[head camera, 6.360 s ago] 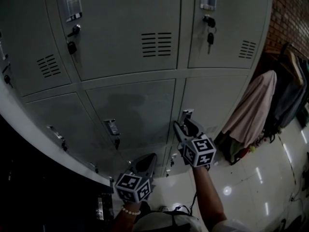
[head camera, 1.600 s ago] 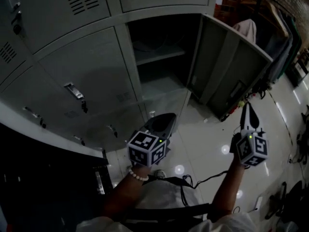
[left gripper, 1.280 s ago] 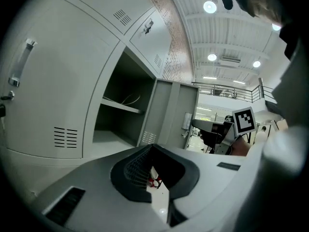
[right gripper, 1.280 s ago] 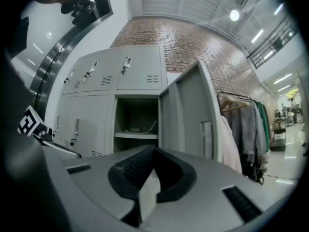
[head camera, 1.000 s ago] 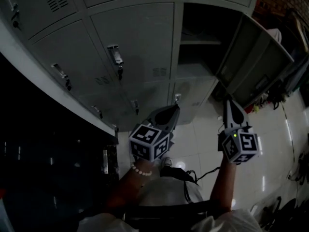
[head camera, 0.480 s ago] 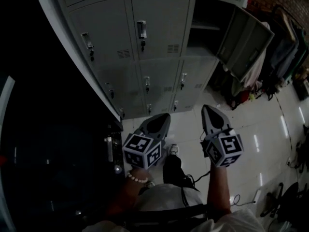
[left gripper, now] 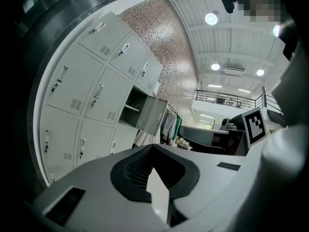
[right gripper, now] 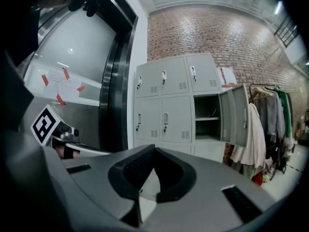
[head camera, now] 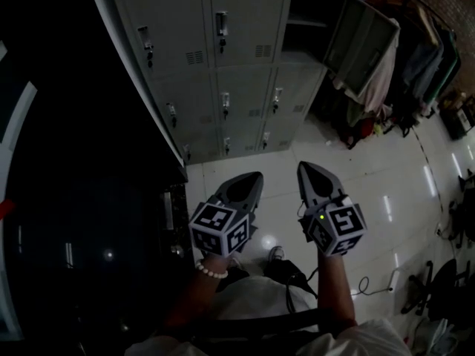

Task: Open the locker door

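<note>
Standing wide open, the locker door (head camera: 361, 39) is at the right end of the locker bank (head camera: 223, 65). Its compartment (head camera: 303, 13) is exposed and dark, with a shelf inside, and hanging clothes (head camera: 415, 61) are just beside the door. From this, the opening looks done. The left gripper (head camera: 256, 176) and right gripper (head camera: 303, 167) hover side by side over the pale floor (head camera: 371, 191), well apart from the lockers. Each has its jaws pressed together with nothing between them. What remains is probably only to rest, with both tools kept low and clear so that nothing nudges the door back toward closed.
</note>
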### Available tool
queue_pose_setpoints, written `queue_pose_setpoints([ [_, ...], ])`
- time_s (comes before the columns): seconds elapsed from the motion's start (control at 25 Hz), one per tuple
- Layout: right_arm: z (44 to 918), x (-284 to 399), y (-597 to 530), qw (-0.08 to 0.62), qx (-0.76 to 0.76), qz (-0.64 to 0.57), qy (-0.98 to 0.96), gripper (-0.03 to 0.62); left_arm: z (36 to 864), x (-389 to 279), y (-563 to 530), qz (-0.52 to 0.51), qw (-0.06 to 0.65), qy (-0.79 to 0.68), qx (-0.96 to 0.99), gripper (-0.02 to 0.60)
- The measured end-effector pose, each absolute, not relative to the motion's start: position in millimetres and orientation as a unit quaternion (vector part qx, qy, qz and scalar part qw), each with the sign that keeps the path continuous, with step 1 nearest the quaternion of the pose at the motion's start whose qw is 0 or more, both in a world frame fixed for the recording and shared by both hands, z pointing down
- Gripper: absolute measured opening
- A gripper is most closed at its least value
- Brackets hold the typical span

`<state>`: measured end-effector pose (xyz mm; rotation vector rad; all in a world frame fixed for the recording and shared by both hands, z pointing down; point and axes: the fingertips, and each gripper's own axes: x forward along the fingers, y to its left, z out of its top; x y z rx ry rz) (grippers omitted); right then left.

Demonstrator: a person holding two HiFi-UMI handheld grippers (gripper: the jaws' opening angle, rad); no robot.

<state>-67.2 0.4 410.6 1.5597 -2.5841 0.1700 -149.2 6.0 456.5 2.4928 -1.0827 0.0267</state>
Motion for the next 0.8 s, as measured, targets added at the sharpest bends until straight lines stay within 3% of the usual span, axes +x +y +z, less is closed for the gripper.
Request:
queue_pose_setpoints([
  [0.8, 415, 48, 51, 0.033, 0.515, 0.094, -0.852, 0.002, 438, -40, 45, 0.008, 0.195, -0.39, 0.9, -0.008],
])
